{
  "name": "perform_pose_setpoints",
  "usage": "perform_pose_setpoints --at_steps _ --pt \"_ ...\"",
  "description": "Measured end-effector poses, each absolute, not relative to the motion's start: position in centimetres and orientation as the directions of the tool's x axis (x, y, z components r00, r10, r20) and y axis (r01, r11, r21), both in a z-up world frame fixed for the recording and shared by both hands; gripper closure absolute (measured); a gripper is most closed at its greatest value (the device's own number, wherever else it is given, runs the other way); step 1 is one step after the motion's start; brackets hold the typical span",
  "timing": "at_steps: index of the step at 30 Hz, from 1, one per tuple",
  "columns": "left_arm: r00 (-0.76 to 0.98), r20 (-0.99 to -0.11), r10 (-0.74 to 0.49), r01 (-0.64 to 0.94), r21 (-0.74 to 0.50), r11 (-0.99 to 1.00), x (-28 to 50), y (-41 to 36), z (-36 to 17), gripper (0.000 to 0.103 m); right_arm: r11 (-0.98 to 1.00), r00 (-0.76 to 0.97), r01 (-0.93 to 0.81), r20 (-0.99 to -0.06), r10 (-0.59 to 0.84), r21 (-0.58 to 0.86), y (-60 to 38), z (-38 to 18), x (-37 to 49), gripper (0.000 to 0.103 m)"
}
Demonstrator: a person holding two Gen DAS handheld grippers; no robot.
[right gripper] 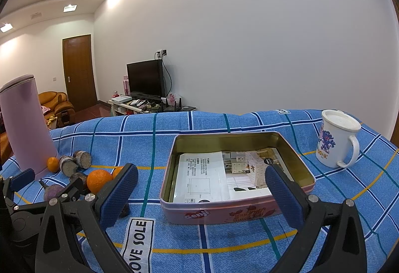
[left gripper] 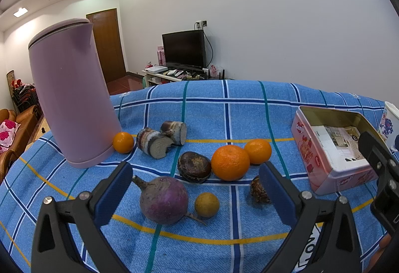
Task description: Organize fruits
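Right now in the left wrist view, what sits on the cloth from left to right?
Purple kettle → small orange → purple turnip → small yellow-brown fruit → big orange → pink tin → white mug.

A big orange (left gripper: 230, 162) sits touching a smaller orange (left gripper: 257, 151). A tiny orange (left gripper: 123, 142) rests against the tall purple jug. A small yellow-brown round fruit (left gripper: 206, 205) lies near the front. The pink tin (right gripper: 174, 205) is open, with only papers inside.

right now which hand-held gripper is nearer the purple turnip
Left. The left hand-held gripper is open with the purple turnip between its fingers. The right hand-held gripper is open in front of the pink tin, off to the turnip's right.
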State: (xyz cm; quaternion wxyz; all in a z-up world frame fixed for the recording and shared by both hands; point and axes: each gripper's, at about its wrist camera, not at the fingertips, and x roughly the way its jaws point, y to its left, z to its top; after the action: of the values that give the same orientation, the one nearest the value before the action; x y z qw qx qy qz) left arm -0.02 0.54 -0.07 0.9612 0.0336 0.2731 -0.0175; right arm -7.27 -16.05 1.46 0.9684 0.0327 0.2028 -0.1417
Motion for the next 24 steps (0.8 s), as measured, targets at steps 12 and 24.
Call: perform_pose_setpoints --at_steps 12,24 --pt "0.848 -0.529 -0.002 0.049 0.075 0.996 0.1 0.7 -0.6 0.0 0.961 0.881 0.276 -0.403 -0.249 0.01 -16.0 1.4 -7.1 0.001" --pt "0.809 -0.574 0.124 -0.076 0.106 0.991 3.2 7.8 0.5 0.0 0.991 0.898 0.128 -0.428 -0.103 0.029 -14.7 1.1 -6.8 0.015"
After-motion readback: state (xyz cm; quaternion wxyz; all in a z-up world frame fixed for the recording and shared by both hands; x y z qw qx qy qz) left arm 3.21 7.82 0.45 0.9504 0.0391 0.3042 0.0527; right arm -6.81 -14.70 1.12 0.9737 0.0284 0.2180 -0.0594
